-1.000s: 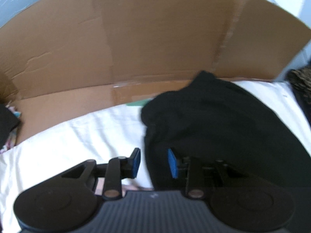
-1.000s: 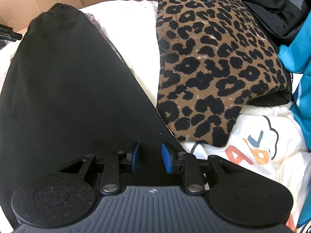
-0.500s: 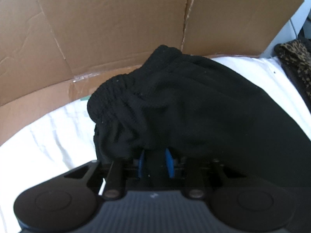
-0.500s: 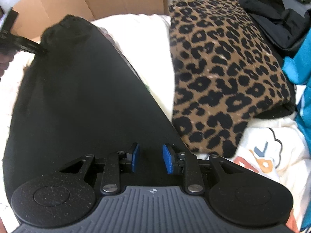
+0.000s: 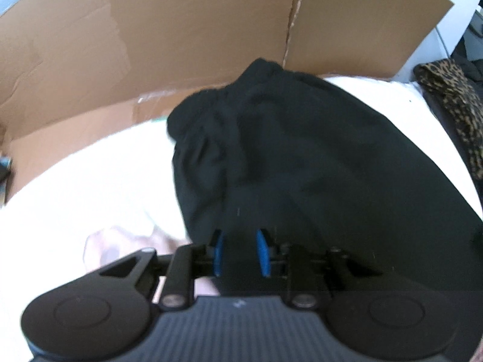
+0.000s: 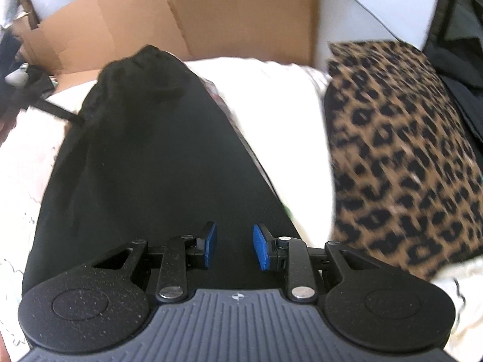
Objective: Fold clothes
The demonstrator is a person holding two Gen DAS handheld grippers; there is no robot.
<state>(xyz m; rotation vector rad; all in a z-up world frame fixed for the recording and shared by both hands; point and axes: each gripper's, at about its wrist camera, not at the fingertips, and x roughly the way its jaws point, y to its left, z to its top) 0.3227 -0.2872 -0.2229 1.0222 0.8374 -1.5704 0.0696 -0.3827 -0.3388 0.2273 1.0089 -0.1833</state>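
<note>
Two claws work one black garment, and the fold turns on how that garment runs between them. Nearest in the left wrist view, the left claw (image 5: 240,252) has its blue pads narrowed onto a ridge of black cloth that fills the gap between them; its jaws have just been closing, and the cloth looks pinched. From there the black garment (image 5: 302,163) stretches away toward its gathered, elastic-looking end (image 5: 229,105), which lies bunched near the cardboard sheet (image 5: 181,36) standing at the far side of the bed.

In the right wrist view, the right claw (image 6: 234,247) also stands narrow over black cloth. The cloth fills the gap, but whether the pads press on it cannot be told. The garment (image 6: 151,157) runs long and tapering from this claw to the bunched end (image 6: 145,66) at the far left, where the other claw's black fingers reach in from the left edge of the view.

The long axis thus seems to lie from the right claw's end to the gathered end, with the left claw nearer that gathered end. A white sheet (image 6: 271,96) covers the bed under the garment. Just right of it lies a leopard-print cloth (image 6: 398,150), apart from the black cloth, with the white sheet between them.
</note>
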